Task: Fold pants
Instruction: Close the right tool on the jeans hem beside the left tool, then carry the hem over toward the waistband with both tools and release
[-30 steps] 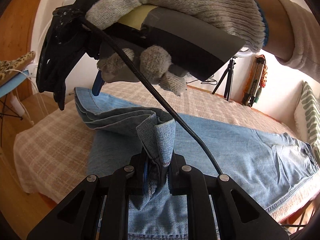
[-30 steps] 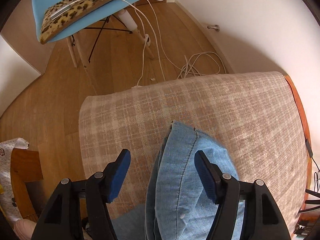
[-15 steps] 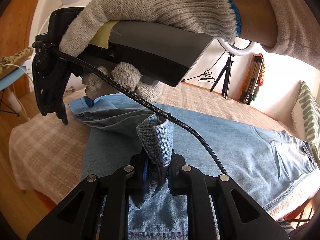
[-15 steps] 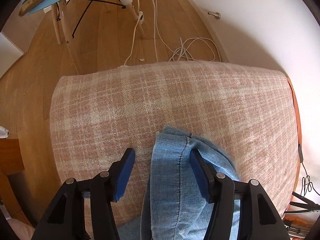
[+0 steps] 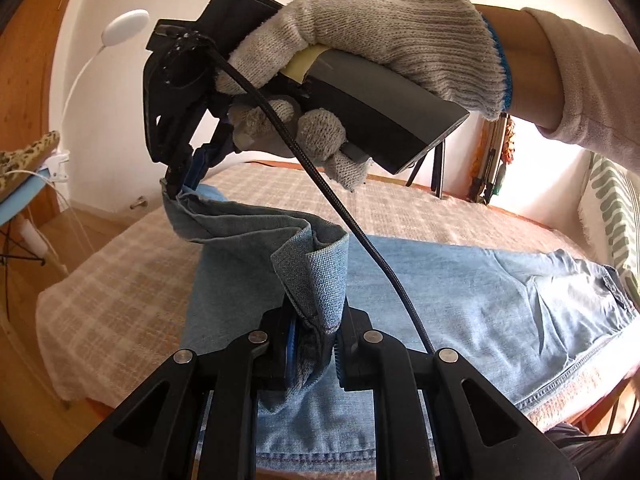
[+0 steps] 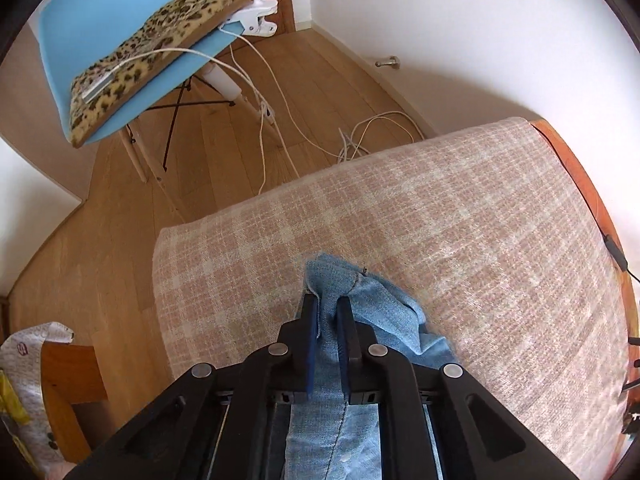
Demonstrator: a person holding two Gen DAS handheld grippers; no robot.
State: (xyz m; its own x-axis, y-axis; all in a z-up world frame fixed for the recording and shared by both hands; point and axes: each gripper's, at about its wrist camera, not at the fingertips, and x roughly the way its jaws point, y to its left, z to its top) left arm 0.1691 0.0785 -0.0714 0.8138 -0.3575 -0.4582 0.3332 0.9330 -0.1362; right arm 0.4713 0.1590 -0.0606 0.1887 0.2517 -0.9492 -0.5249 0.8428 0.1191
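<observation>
The left tool (image 5: 312,344) pinches the jeans (image 5: 460,304) hem, lifted off the bed (image 5: 120,280); at 10 o'clock, the right tool (image 6: 326,312) squeezes the other hem corner.

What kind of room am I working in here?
Likely a bedroom at home: the jeans lie on a bed with a plaid cover, a striped pillow at one end, a blue chair on wood floor nearby.
</observation>
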